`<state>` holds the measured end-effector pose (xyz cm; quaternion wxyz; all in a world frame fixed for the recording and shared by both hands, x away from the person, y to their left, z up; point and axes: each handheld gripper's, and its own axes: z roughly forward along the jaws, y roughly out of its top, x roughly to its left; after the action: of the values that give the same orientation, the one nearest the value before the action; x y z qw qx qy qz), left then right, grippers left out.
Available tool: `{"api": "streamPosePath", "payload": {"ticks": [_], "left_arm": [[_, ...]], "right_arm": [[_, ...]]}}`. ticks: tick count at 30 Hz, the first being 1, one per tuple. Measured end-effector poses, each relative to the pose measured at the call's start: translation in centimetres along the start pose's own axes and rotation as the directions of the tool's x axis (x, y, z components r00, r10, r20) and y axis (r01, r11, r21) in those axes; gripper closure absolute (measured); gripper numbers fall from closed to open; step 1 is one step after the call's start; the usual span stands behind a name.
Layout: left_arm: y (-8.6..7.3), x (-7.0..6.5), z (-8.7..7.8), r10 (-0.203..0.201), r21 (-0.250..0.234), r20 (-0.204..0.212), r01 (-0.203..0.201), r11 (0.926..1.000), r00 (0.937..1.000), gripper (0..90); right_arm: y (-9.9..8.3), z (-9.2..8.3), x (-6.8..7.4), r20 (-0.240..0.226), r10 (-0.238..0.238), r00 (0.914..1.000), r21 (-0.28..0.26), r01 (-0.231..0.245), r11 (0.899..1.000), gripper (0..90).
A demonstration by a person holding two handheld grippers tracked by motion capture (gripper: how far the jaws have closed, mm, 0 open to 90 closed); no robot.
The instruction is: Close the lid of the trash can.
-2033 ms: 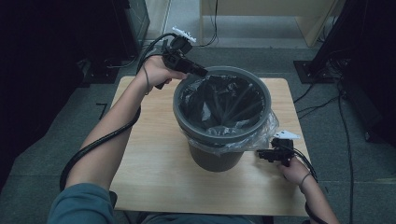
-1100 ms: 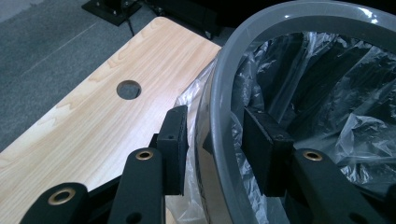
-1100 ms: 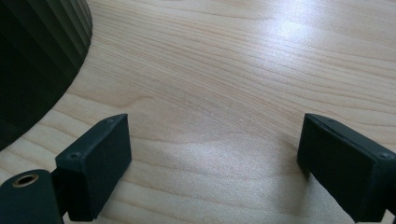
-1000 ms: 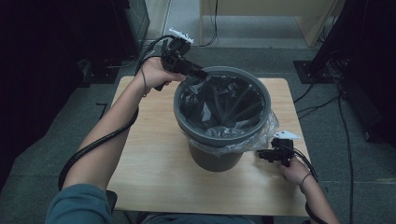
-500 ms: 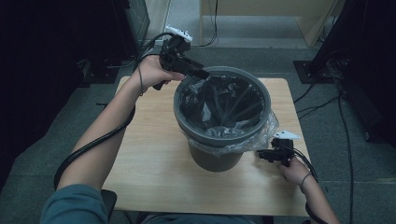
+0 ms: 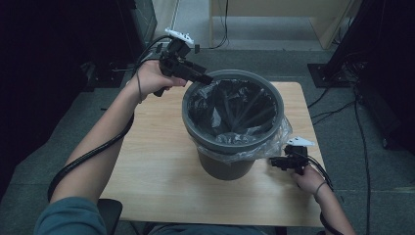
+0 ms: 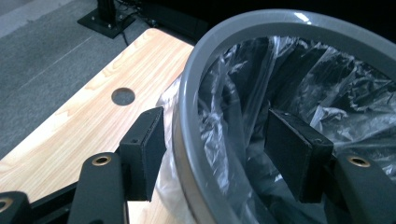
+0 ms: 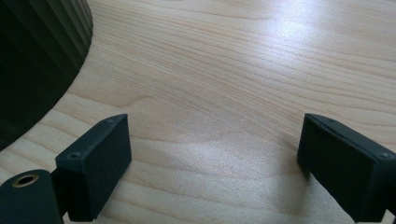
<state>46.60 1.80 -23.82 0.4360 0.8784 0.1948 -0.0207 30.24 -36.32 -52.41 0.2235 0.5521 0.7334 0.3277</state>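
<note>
Dim floor framed a wooden table [image 6: 147,161]. At upper left, the left gripper [image 6: 208,78], jaws just opening, straddled the bin [image 7: 187,116] rim at centre without pinching; its liner [image 7: 224,135] looked thin, slippery, best pinched at the overhang. The right gripper [image 6: 272,162] stood open.

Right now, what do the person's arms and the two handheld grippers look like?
Both grippers are black with flat rectangular pads: the left gripper and the right gripper each carry a pale grey three-cornered plate on top and trail a black cable. The left arm wears a teal short sleeve; a thin dark band circles each wrist.
</note>
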Motion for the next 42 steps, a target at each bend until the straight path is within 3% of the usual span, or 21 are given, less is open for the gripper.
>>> {"api": "streamPosePath", "payload": {"ticks": [9,23,29,41,42], "left_arm": [[-0.4,0.4,-1.3,-0.009,-0.029,-0.010,0.009,0.9995,0.9999,37.0],[-2.1,0.8,-2.6,-0.021,-0.029,-0.036,0.020,0.9994,0.9991,36.7],[-3.2,1.3,-3.4,-0.043,-0.063,-0.060,0.039,0.9973,0.9973,35.8],[-5.0,1.9,-4.6,-0.059,-0.079,-0.094,0.051,0.9955,0.9938,35.9],[-5.4,2.1,-4.8,-0.069,-0.083,-0.113,0.060,0.9948,0.9912,35.9]], "right_arm": [[0.0,0.0,0.0,0.000,-0.001,1.0000,0.000,0.001,1.000,9.9],[0.0,0.0,0.0,0.000,0.000,1.0000,0.000,0.000,1.000,9.9],[0.0,0.0,0.0,0.000,0.000,1.0000,0.000,0.000,1.000,9.9],[0.0,0.0,0.0,-0.001,-0.001,1.0000,0.000,0.001,1.000,9.9],[0.0,0.0,0.0,-0.001,-0.001,1.0000,0.000,0.001,1.000,9.9]]}}
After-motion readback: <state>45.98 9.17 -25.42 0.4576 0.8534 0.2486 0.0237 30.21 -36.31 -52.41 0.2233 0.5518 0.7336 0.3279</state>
